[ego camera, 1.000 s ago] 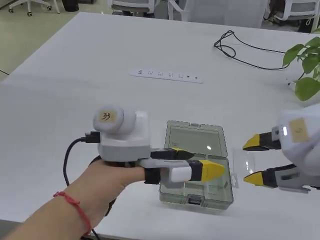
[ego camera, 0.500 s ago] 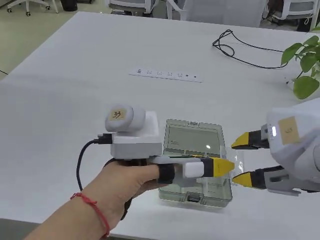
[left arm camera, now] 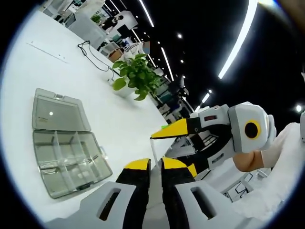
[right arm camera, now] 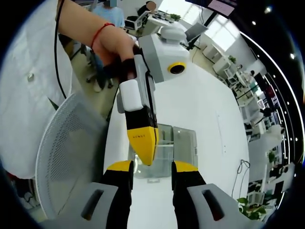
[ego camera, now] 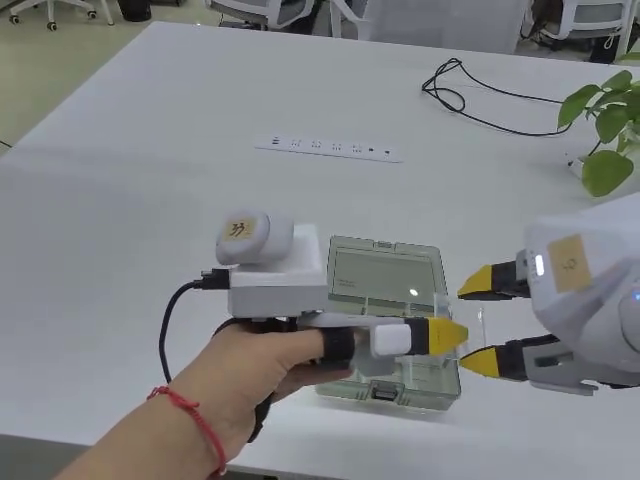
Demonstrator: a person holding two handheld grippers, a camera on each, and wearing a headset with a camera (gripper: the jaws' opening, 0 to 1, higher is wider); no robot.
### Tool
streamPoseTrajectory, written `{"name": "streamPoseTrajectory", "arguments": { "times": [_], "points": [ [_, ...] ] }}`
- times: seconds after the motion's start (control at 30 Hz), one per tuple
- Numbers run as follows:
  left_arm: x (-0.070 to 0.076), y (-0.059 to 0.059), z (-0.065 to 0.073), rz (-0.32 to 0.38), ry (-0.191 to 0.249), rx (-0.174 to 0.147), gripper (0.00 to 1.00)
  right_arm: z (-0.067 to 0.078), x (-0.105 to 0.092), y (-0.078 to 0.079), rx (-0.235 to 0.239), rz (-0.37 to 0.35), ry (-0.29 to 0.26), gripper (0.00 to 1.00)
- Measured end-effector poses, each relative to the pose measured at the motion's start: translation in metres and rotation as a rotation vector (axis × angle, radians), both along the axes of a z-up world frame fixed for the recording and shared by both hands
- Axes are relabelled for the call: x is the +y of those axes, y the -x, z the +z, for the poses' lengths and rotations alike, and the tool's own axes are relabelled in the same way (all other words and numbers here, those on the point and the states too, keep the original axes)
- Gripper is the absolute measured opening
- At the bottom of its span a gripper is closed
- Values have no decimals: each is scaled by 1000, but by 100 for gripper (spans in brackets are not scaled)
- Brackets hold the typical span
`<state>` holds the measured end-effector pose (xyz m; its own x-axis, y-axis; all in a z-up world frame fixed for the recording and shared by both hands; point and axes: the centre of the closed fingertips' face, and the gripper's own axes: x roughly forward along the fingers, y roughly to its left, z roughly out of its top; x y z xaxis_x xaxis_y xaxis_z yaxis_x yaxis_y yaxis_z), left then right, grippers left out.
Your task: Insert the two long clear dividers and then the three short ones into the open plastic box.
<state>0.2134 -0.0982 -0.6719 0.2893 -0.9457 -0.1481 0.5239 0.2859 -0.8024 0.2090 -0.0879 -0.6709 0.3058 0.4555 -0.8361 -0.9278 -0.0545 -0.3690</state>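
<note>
The open plastic box (ego camera: 404,396) lies on the white table with its lid (ego camera: 388,272) flat behind it. Clear dividers stand in its tray (left arm camera: 66,162). My left gripper (ego camera: 447,335) hovers over the box's right side, shut on a thin clear divider (ego camera: 480,322) that sticks out past its yellow tips. In the left gripper view the divider's edge (left arm camera: 152,150) rises from the jaws. My right gripper (ego camera: 468,325) is open just right of the box, one jaw on either side of the divider's free end. The left gripper's tip (right arm camera: 143,143) points between the right jaws.
A white power strip (ego camera: 328,148) lies further back, with a black cable (ego camera: 480,95) and a potted plant (ego camera: 605,130) at the far right. A black cord (ego camera: 175,310) trails from the left gripper. The table's front edge is close below the box.
The left gripper has moved right over the box and the right gripper left, so their tips now nearly meet. The divider that lay right of the box is now between the jaws.
</note>
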Motion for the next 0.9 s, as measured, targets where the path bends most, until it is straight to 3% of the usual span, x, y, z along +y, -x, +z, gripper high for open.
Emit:
{"name": "streamPoseTrajectory", "arguments": {
  "times": [0.5, 0.83, 0.9],
  "points": [
    [-1, 2, 0, 2, 14, 15, 0, 0, 0, 2, -4, 3, 7, 33],
    [0, 0, 0, 25, 29, 42, 0, 1, 1, -1, -20, 15, 4, 33],
    [2, -1, -4, 24, 6, 30, 0, 2, 2, -2, -24, 14, -2, 33]
  ]
}}
